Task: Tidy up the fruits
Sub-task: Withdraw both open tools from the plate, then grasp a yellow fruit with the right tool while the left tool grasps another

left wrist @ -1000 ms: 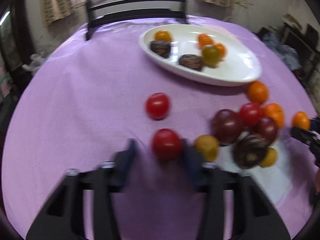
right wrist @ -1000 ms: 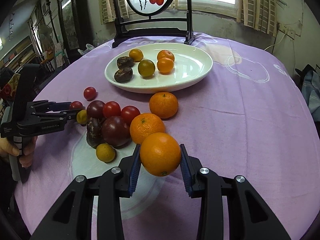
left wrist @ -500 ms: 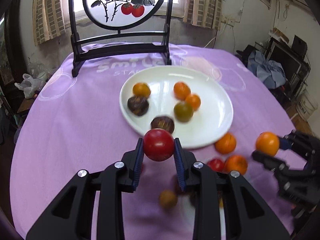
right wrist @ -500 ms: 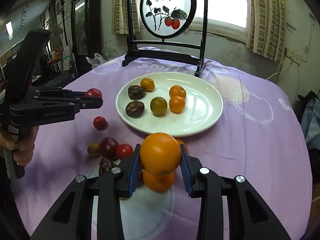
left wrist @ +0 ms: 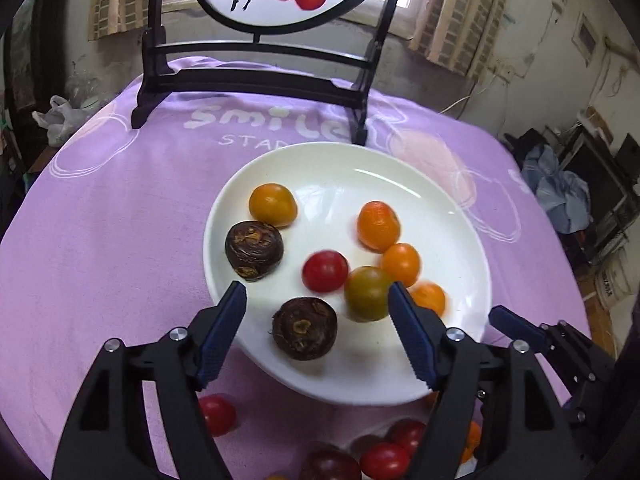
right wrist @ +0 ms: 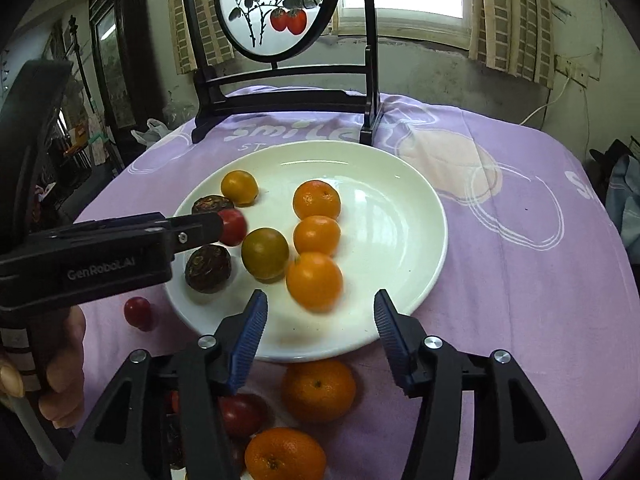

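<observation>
Both grippers are hanging over the near rim of the white plate (right wrist: 420, 288), and both pairs of fingers are spread wide and gripping nothing. Ahead of the left gripper (left wrist: 318, 308), just beyond its fingertips, a red tomato (left wrist: 325, 271) is lying on the plate, a little blurred, so I judge it is rolling. A dark brown fruit (left wrist: 305, 328) is sitting between the left fingers, closer to the left one. Ahead of the right gripper (right wrist: 318, 308), an orange (right wrist: 314, 281) is lying between the fingertips and slightly beyond them, also blurred. Behind the fingers, on the purple bench (right wrist: 520, 240), more oranges and tomatoes are waiting near the plate's edge. The risk I see is that the two loose fruits are not settled: they could roll into the green-yellow tomato (right wrist: 265, 253) and push fruit toward the low rim, and over it. Also the two grippers are working very close together, so one could be knocking the other or the plate when pulling back.
</observation>
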`<state>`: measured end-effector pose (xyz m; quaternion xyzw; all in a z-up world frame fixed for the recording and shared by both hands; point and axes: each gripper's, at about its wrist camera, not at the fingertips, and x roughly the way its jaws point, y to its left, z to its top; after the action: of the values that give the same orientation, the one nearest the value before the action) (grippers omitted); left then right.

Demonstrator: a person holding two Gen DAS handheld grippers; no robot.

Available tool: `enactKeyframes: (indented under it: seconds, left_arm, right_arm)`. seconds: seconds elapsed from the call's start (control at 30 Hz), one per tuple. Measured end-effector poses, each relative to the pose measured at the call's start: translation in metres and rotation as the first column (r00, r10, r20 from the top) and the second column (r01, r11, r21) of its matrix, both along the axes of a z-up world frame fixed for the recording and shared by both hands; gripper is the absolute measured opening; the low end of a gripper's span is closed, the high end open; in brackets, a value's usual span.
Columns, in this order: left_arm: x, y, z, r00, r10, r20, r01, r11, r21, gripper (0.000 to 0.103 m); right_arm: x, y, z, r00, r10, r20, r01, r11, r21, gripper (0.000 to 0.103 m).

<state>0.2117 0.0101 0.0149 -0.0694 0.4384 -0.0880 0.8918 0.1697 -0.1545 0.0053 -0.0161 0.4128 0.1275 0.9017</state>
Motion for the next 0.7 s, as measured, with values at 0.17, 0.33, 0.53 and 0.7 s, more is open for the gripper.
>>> enactKeyframes:
  seconds: [0.17,0.33,0.53,0.7]
  left_arm:
    - [-0.026,0.009,0.005,1.0,-0.012,0.004,0.012,1.0,0.006,0.076]
    - [-0.058,0.018,-0.001,1.0,-0.021,-0.004,0.021,1.0,0.006,0.076]
    - [-0.091,0.026,-0.014,0.999,-0.014,-0.037,0.015,1.0,0.01,0.077]
    - [-0.111,0.033,-0.019,0.999,-0.006,-0.042,0.006,1.0,0.005,0.078]
  right_arm:
    - [-0.023,-0.016,0.002,1.0,0.011,-0.003,-0.011,1.0,0.025,0.061]
    - [-0.054,-0.03,-0.002,1.0,0.023,-0.017,-0.022,0.998,0.051,0.066]
    - [-0.088,-0.032,-0.008,0.998,0.046,-0.036,-0.044,0.998,0.049,0.066]
    - [-0.112,-0.019,-0.013,0.995,0.092,-0.05,-0.091,0.996,0.018,0.066]
